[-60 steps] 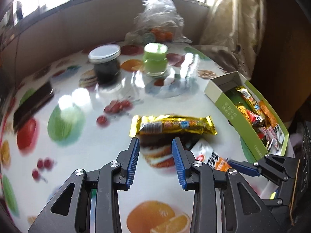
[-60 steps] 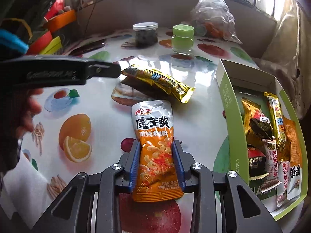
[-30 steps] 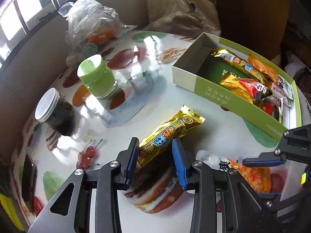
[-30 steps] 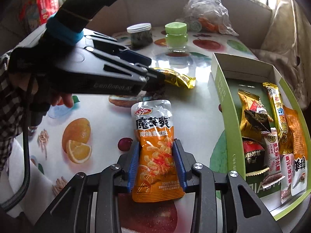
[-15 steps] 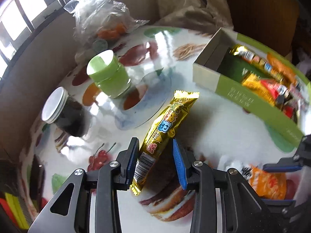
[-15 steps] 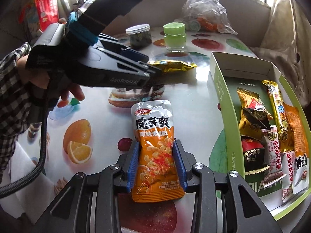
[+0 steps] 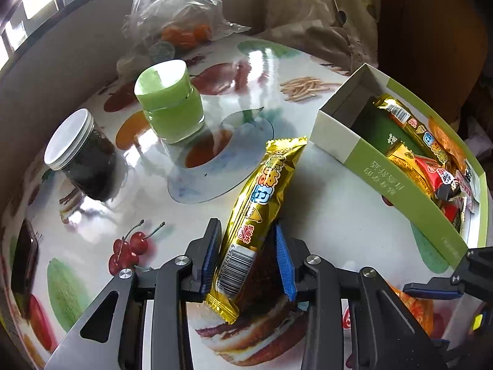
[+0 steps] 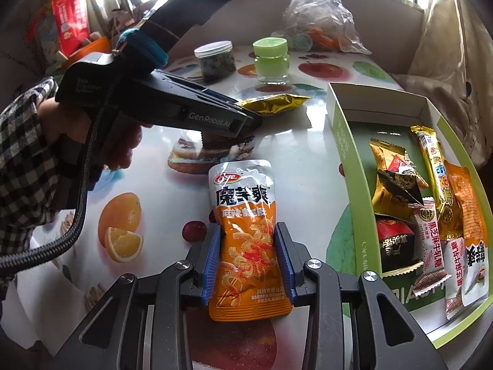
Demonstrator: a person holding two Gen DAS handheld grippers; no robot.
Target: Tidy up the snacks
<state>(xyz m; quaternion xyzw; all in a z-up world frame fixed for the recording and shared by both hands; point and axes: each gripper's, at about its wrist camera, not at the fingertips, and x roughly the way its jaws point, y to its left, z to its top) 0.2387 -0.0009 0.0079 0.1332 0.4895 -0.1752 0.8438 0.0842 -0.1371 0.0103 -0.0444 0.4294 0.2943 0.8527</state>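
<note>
My left gripper (image 7: pixel 248 260) is shut on a gold-wrapped snack bar (image 7: pixel 262 197) and holds it above the table, its far end pointing toward the green snack box (image 7: pixel 397 182). The bar also shows in the right wrist view (image 8: pixel 274 103), held by the left gripper (image 8: pixel 246 123). My right gripper (image 8: pixel 248 262) is shut on an orange and silver snack pouch (image 8: pixel 245 237) that lies flat on the table left of the box (image 8: pixel 342 141). The box holds several wrapped snacks (image 8: pixel 431 215).
A green-lidded jar (image 7: pixel 168 104), a dark jar with a white lid (image 7: pixel 78 154) and a plastic bag of oranges (image 7: pixel 175 15) stand at the far side of the fruit-print table (image 7: pixel 323 203). A curtain (image 7: pixel 323 15) hangs beyond the box.
My left gripper closed on the gold bar, lifted it off the table and turned it toward the box. My right gripper stayed shut on the orange pouch.
</note>
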